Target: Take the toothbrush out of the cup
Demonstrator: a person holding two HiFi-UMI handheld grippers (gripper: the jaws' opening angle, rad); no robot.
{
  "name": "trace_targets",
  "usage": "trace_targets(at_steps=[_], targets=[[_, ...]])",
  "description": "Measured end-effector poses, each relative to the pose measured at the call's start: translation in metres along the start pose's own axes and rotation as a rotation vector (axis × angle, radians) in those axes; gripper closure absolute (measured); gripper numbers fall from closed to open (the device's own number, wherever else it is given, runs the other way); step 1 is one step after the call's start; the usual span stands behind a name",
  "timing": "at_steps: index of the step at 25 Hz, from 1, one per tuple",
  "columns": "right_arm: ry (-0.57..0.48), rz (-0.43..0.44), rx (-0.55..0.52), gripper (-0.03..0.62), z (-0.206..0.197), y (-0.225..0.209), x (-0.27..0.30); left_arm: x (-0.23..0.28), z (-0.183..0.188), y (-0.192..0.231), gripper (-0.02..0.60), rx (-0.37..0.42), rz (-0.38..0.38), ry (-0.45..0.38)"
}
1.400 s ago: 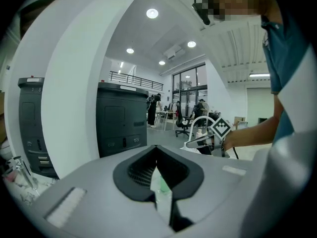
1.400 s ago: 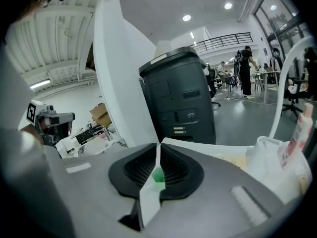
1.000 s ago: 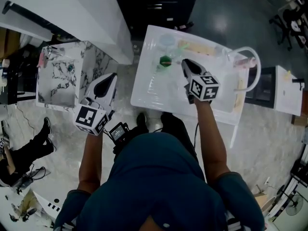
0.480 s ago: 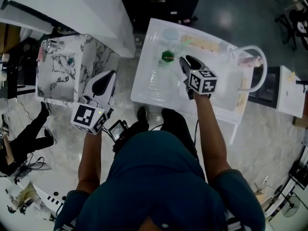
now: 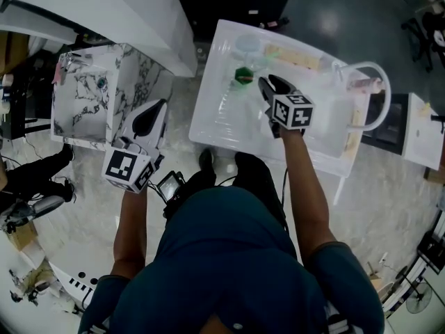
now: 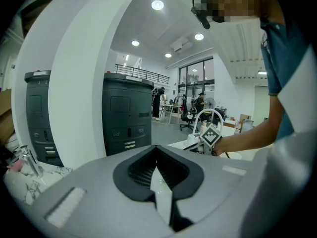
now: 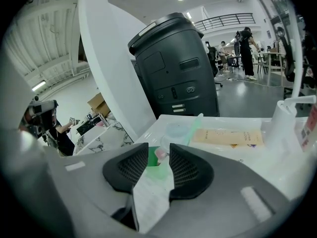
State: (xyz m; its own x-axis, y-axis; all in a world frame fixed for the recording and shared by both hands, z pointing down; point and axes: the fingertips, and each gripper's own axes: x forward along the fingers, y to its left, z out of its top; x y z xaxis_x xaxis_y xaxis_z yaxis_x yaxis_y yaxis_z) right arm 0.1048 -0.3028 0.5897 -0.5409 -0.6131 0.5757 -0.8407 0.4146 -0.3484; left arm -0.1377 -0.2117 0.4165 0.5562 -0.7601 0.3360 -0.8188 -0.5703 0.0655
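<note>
Dropping closer to the white table (image 5: 217, 120), the right gripper (image 7: 158, 148) is spreading its just-opened jaws, empty, before the green cup (image 7: 153, 158) where the toothbrush (image 7: 197, 124) is leaning, upper centre, while the left gripper (image 6: 156, 150) is hanging pressed together at left.

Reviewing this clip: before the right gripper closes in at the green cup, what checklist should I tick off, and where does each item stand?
1. Right gripper jaws apart: ok. They have just been opening; the green cup is seen through the gap, untouched.
2. Toothbrush located: cannot tell. Only a pink piece shows at the cup's rim.
3. Cup resting on the white table: ok.
4. Clear cup out of the way: ok. It sits behind the green one.
5. Left gripper out of the way: ok. It is shut, empty and held left of the table.
</note>
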Motion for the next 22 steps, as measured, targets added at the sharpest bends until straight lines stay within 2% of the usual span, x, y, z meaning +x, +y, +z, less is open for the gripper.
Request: trace_targets(at_steps=[6,13,22], targets=[[0.009,-0.004,-0.013,0.48,-0.003,0.0,0.002,0.0,-0.003,-0.002,0.581,-0.001,0.0,0.003],[-0.005,0.006,-0.01,0.525,0.0,0.005,-0.003,-0.002,-0.001,-0.002,0.581,0.0,-0.001,0.0],[-0.057,0.008,-0.001,0.534,0.01,0.01,-0.013,-0.007,-0.002,-0.003,0.581,0.01,-0.01,-0.006]])
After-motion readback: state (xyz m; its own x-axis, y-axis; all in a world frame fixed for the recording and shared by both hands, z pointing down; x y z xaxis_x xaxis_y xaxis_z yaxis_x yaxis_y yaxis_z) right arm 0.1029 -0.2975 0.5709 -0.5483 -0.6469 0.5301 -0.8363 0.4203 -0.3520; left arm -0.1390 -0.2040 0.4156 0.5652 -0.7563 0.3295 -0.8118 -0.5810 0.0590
